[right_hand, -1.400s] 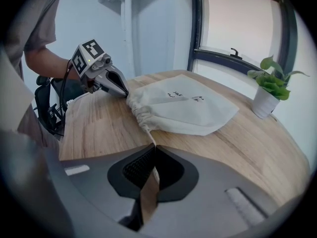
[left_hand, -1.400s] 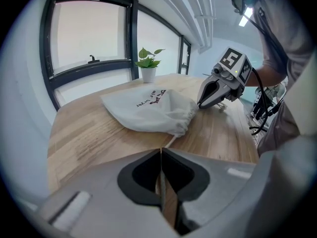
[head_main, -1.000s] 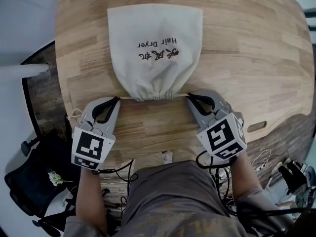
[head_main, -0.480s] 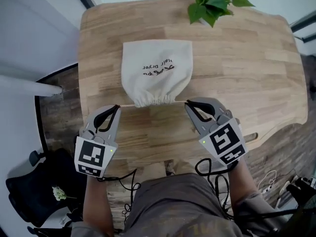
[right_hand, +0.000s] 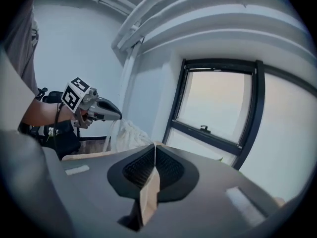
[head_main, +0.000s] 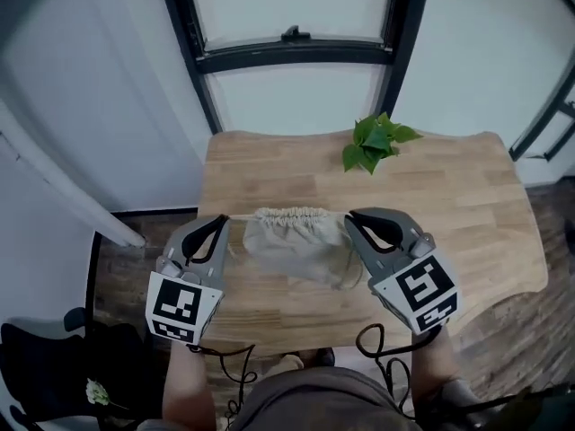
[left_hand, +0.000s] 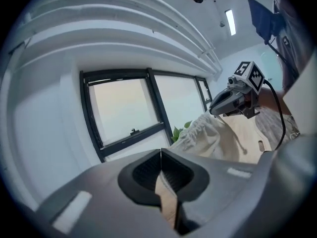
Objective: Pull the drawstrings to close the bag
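Observation:
A beige cloth bag (head_main: 293,243) hangs above the wooden table (head_main: 449,205), its gathered mouth (head_main: 287,215) bunched tight and facing up. My left gripper (head_main: 222,221) is at the mouth's left end and my right gripper (head_main: 349,215) at its right end, each with jaws pressed together on a drawstring end. A loose loop of cord (head_main: 347,275) dangles by the bag's right side. The left gripper view shows shut jaws (left_hand: 161,153), the bag (left_hand: 208,135) and the right gripper (left_hand: 233,99) beyond. From the right gripper (right_hand: 155,148), the bag (right_hand: 126,135) and left gripper (right_hand: 101,109) are visible.
A small green plant (head_main: 373,142) stands at the table's far edge. Behind the table is a black-framed window (head_main: 296,50). A black chair (head_main: 36,357) sits on the floor at lower left. A slot (left_hand: 261,146) is cut into the tabletop.
The bag has left the tabletop and now hangs between both grippers with its mouth upward. The head view has pulled back and tilted up, so the window shows.

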